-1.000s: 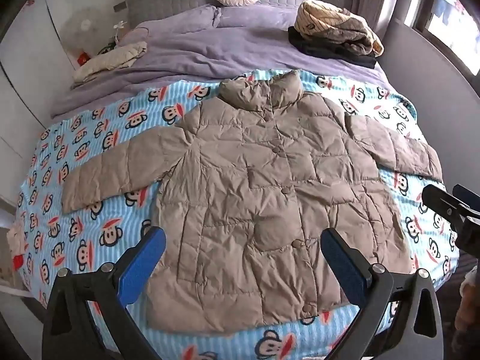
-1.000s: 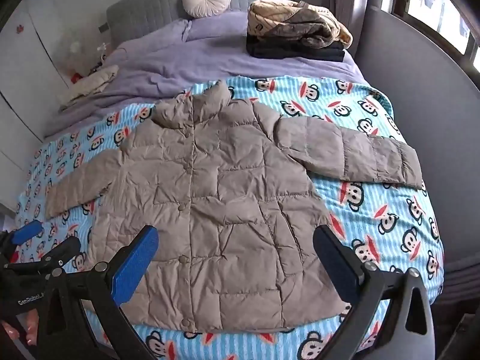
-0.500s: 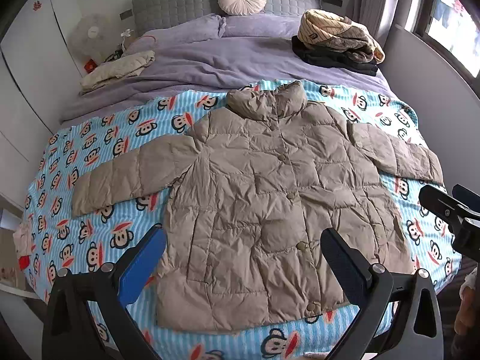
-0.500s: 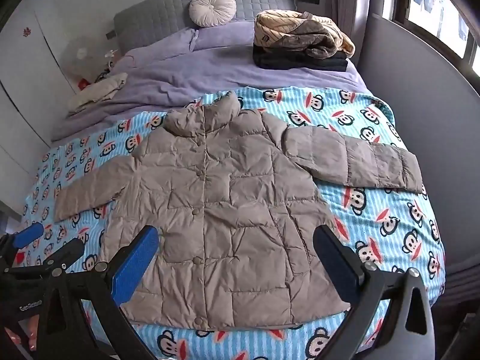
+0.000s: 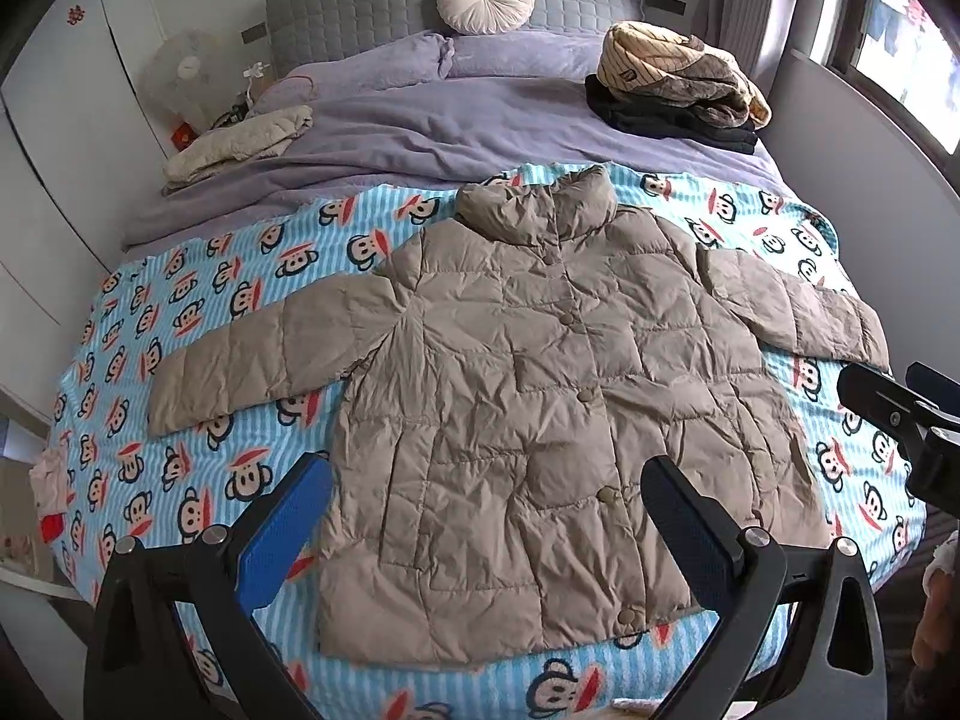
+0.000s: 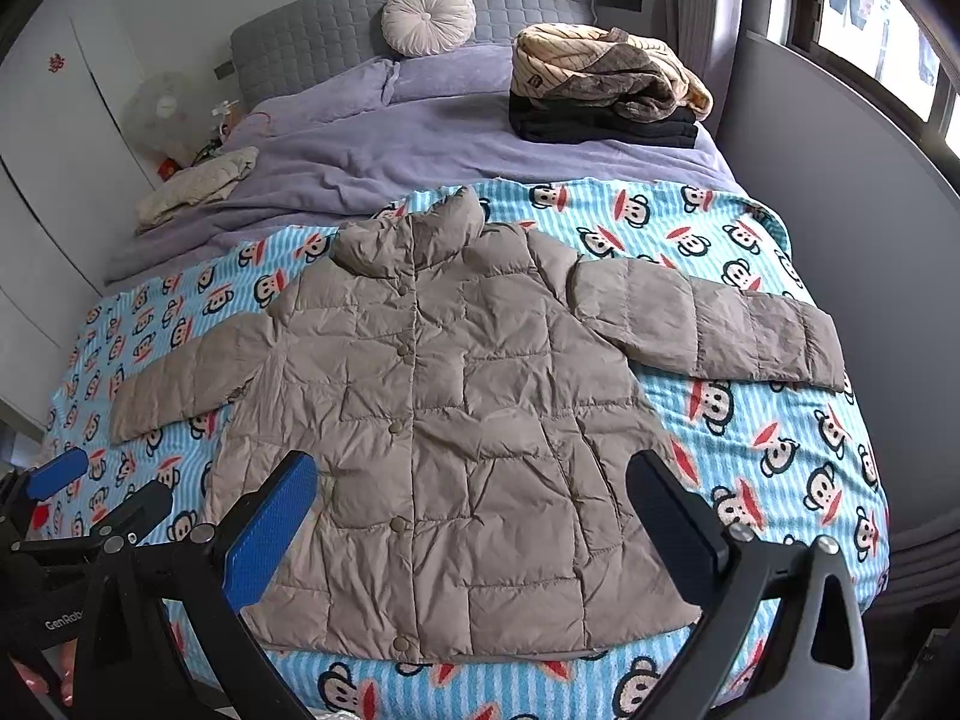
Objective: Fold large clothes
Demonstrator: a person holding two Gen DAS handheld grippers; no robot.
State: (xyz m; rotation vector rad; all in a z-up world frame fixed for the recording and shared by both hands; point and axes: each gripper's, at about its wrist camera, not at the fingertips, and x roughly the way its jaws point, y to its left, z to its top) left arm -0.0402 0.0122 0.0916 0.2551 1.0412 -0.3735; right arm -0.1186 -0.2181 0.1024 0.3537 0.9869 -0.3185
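My left tool (image 5: 486, 516) hovers above the hem of the puffer jacket (image 5: 540, 420), fingers spread wide apart and gripping nothing. My right tool (image 6: 474, 510) hovers over the same hem, fingers likewise wide apart and empty. The jacket lies flat, front side up and buttoned, on the monkey-print blanket (image 6: 750, 462) covering the near half of the bed. Both sleeves extend outward to either side. The collar points toward the headboard (image 5: 384, 18). A stack of folded clothes (image 6: 606, 90) rests on the purple duvet (image 5: 420, 138) near the pillows.
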